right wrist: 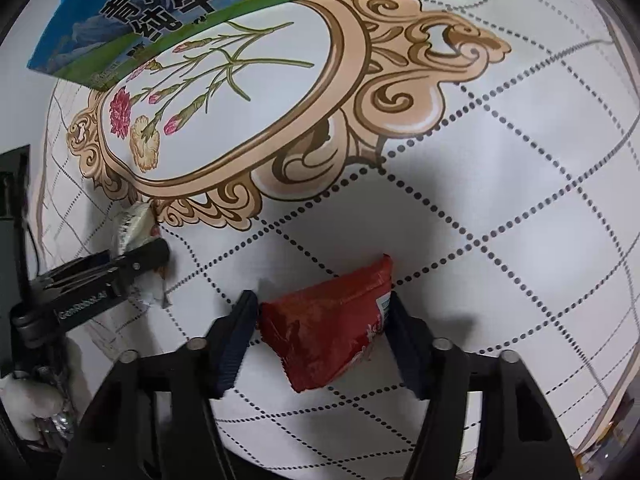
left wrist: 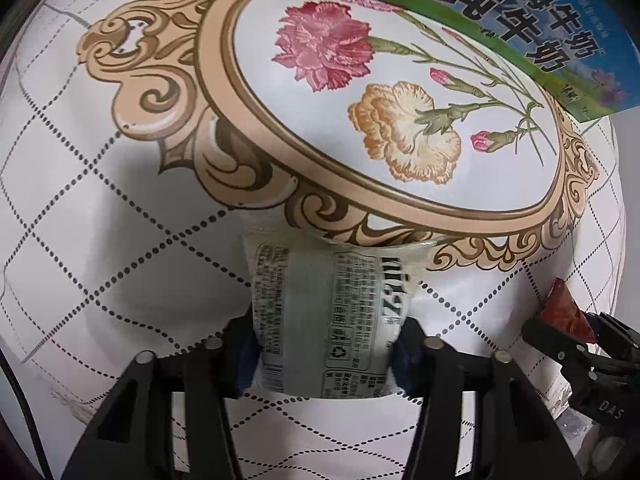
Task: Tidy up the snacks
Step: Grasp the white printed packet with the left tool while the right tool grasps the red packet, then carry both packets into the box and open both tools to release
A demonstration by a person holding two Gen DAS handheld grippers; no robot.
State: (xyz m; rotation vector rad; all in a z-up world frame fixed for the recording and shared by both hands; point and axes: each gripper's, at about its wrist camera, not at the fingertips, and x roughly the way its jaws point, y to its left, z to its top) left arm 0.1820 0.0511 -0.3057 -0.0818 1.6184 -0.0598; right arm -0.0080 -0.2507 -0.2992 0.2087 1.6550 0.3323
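A white snack packet with grey printed text lies on the tablecloth between the fingers of my left gripper, and both blue pads press on its sides. In the right wrist view that packet pokes out beyond the left gripper at the left edge. My right gripper is shut on a red snack packet, which sits tilted between the pads over the cloth. From the left wrist view the red packet shows in the right gripper at the far right.
A white quilted-pattern tablecloth with a gold-framed flower medallion covers the table. A blue-green milk carton box lies flat at the far side, over the medallion's edge; it shows again as the box. A dark object is at the left edge.
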